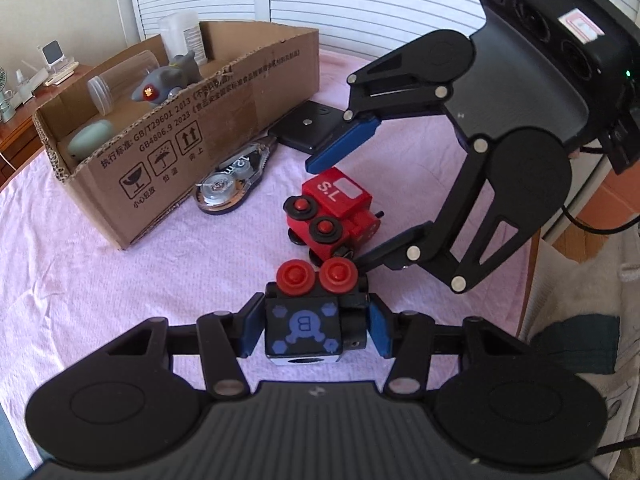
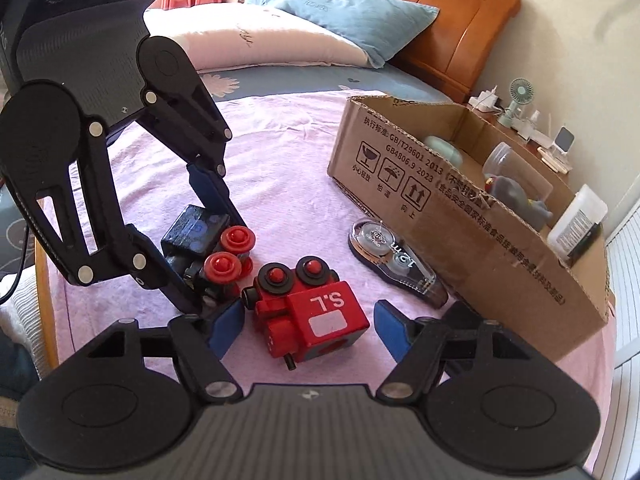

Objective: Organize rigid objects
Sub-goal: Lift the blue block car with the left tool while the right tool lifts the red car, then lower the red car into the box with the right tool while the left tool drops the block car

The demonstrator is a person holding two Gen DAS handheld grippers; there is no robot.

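A black toy train car [image 1: 304,326] with red wheels and a blue "B" lies on the pink cloth between my left gripper's [image 1: 314,330] blue pads, which are shut on it. It also shows in the right wrist view [image 2: 200,236]. A red toy train engine [image 1: 334,210] marked "S.L" lies just beyond it. My right gripper [image 2: 308,326] is open with its fingers on either side of the red engine [image 2: 316,312], not touching it. The right gripper [image 1: 340,200] also shows in the left wrist view, above the red engine.
An open cardboard box [image 1: 168,152] holds a grey toy, plastic cups and a green object. A correction tape dispenser [image 1: 234,182] and a black flat device [image 1: 306,128] lie beside it. The bed's edge runs at the right [image 1: 532,264]. Pillows [image 2: 280,36] lie beyond.
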